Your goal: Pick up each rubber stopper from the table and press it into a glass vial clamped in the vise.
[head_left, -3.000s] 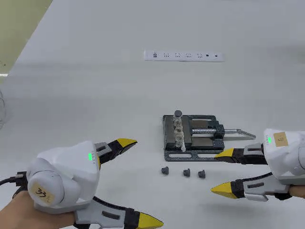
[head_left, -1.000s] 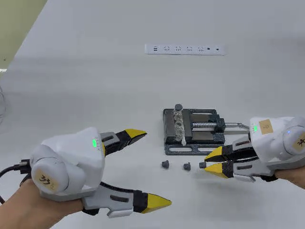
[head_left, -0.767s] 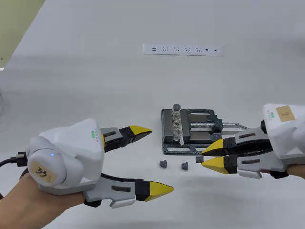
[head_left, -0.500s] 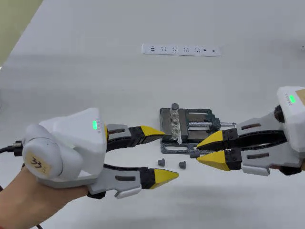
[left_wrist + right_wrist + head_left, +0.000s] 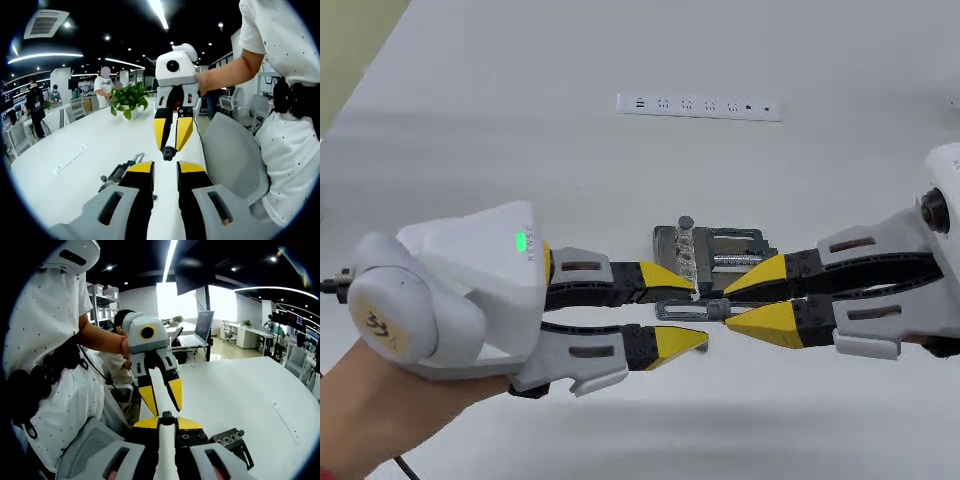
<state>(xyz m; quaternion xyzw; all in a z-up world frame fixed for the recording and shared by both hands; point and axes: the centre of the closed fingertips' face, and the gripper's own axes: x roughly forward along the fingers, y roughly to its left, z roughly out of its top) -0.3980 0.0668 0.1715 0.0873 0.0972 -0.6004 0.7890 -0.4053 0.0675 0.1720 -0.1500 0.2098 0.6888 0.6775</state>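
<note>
Nearest the camera, the left gripper (image 5: 700,313) hangs with its jaws spread, nothing in them. The right gripper (image 5: 727,307) comes in from the other side, almost nose to nose with it, clamped tight on a dark rubber stopper (image 5: 168,153) and held up off the table (image 5: 520,150). So the stopper sits right at the right tips, just ahead of the left's open ones. Behind them is the vise (image 5: 740,243) with a row of glass vials (image 5: 687,258), the farthest one plugged dark on top. A power strip (image 5: 698,105) lies way at the back.
</note>
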